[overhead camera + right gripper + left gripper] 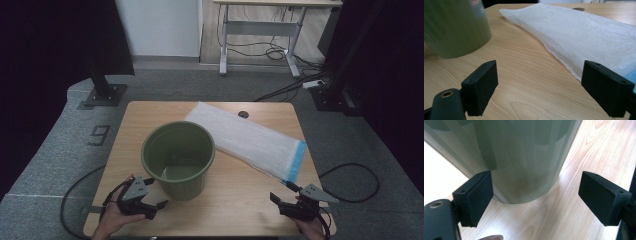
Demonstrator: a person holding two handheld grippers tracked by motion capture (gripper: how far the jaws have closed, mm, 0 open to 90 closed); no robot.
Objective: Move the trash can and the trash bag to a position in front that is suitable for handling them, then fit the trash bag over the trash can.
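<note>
Olive-green plastic, tall and tapered: bucket (178,159) upright near the middle of the wooden table (240,200), nothing inside but its bare bottom. Just left of the bucket's base, left gripper (155,192), jaws spread wide and empty, one pad close beside the wall, touching or not hard to tell in the left gripper view (524,157). Right of the bucket, flat folded white plastic bag (247,141) with a blue edge, one corner tucked close behind the rim. Farther right, well apart from the bucket and near the bag's blue end, right gripper (286,201), jaws likewise spread, holding nothing. Likely risks from here: a sideways nudge from the left pad tipping or sliding the light bucket; thin film slipping from a shallow pinch or dragging flat along the wood instead of lifting; bag catching on the rim.
</note>
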